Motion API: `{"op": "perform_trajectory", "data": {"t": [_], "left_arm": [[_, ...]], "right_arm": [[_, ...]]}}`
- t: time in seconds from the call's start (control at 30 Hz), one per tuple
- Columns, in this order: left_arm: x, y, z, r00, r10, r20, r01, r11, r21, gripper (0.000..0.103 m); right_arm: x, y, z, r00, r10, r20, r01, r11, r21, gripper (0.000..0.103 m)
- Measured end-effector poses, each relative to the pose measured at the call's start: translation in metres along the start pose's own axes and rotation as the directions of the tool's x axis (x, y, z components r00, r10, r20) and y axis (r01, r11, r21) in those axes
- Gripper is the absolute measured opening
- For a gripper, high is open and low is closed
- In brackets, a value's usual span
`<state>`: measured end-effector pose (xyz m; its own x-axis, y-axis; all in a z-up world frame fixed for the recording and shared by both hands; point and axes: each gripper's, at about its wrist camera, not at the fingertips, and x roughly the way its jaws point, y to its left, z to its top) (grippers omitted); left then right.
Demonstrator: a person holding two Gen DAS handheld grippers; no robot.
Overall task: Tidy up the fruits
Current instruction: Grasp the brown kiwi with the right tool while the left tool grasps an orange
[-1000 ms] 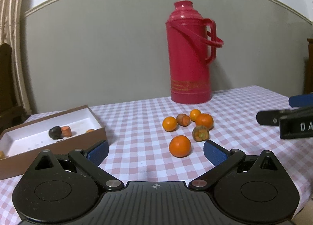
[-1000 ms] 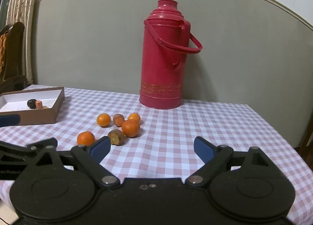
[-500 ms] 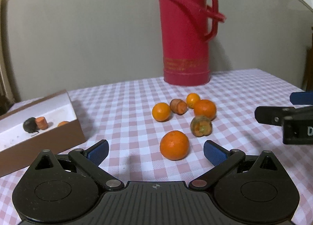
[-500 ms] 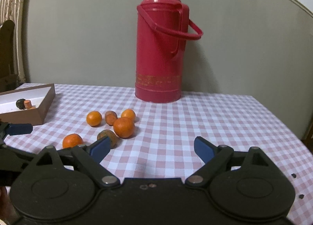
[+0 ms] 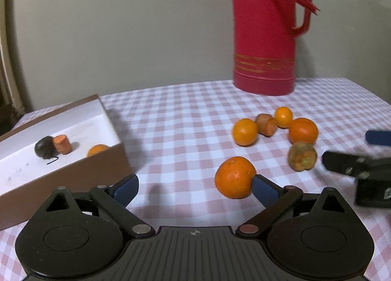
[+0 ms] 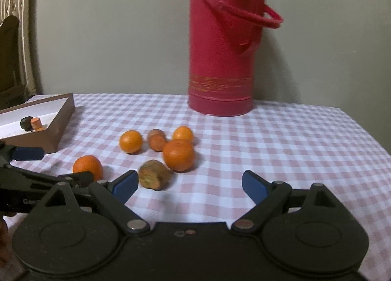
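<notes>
A: What sits nearest the left camera?

B: The left gripper (image 5: 194,189), its blue-padded fingers spread wide and holding nothing. A round orange with dimpled skin (image 5: 235,177) lies on the pink-and-white checked tablecloth (image 5: 185,119) just inside the right-hand fingertip (image 5: 265,189), close against that pad; whether they actually touch I cannot tell. The other pad is well apart from it.

A: And the right one?

B: The right gripper (image 6: 188,187) is also wide open and empty. Just past its left fingertip (image 6: 124,184) lies a brownish-green, mottled fruit (image 6: 154,174), blurred and near the pad.

A: Beyond those?

B: A loose cluster on the cloth: a larger smooth orange (image 6: 178,155) just behind the mottled fruit, then a small orange on the left (image 6: 130,141), a stubby brown-orange piece with a cut end (image 6: 157,141) in the middle, and the smallest orange (image 6: 183,134) at the back.

A: Where is the box?

B: To the left, a shallow brown cardboard box with a white inside (image 5: 107,166). In it are a dark, near-black round fruit (image 5: 45,147) touching a short orange cut piece (image 5: 62,144), and a further orange thing (image 5: 97,149) half hidden behind the near wall.

A: Farthest back?

B: A tall red plastic thermos flask with a swing handle (image 6: 220,46), upright by the far table edge, before a grey-green wall (image 6: 110,29).
</notes>
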<state>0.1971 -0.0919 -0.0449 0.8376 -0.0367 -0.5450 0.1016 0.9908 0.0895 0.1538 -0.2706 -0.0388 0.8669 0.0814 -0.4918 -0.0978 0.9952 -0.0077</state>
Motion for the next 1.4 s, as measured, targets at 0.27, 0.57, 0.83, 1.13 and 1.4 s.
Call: {"op": "perform_trajectory", "data": {"t": [0.27, 0.57, 0.83, 1.13, 1.4], "left_arm": [[0.003, 0.018, 0.006, 0.999, -0.038, 0.024, 0.039, 0.998, -0.057, 0.091], [0.019, 0.005, 0.008, 0.99, -0.142, -0.007, 0.142, 0.989, -0.044, 0.084], [0.029, -0.012, 0.013, 0.984, -0.174, -0.046, 0.174, 0.985, -0.01, 0.049], [0.021, -0.02, 0.01, 0.986, -0.165, -0.022, 0.165, 0.986, 0.012, 0.037], [-0.017, -0.014, 0.007, 0.986, -0.159, 0.046, 0.158, 0.987, 0.023, 0.037]], "right_arm": [[0.019, 0.021, 0.005, 0.999, 0.04, -0.024, -0.04, 0.999, -0.014, 0.067], [0.033, 0.013, 0.007, 0.995, 0.059, -0.076, -0.057, 0.998, 0.038, 0.046], [0.044, 0.007, 0.011, 0.993, 0.063, -0.097, -0.059, 0.997, 0.045, 0.04], [0.043, 0.02, 0.01, 0.991, 0.07, -0.112, -0.072, 0.997, -0.019, 0.014], [0.012, 0.012, 0.018, 0.997, 0.059, -0.06, -0.059, 0.998, -0.009, 0.013]]}}
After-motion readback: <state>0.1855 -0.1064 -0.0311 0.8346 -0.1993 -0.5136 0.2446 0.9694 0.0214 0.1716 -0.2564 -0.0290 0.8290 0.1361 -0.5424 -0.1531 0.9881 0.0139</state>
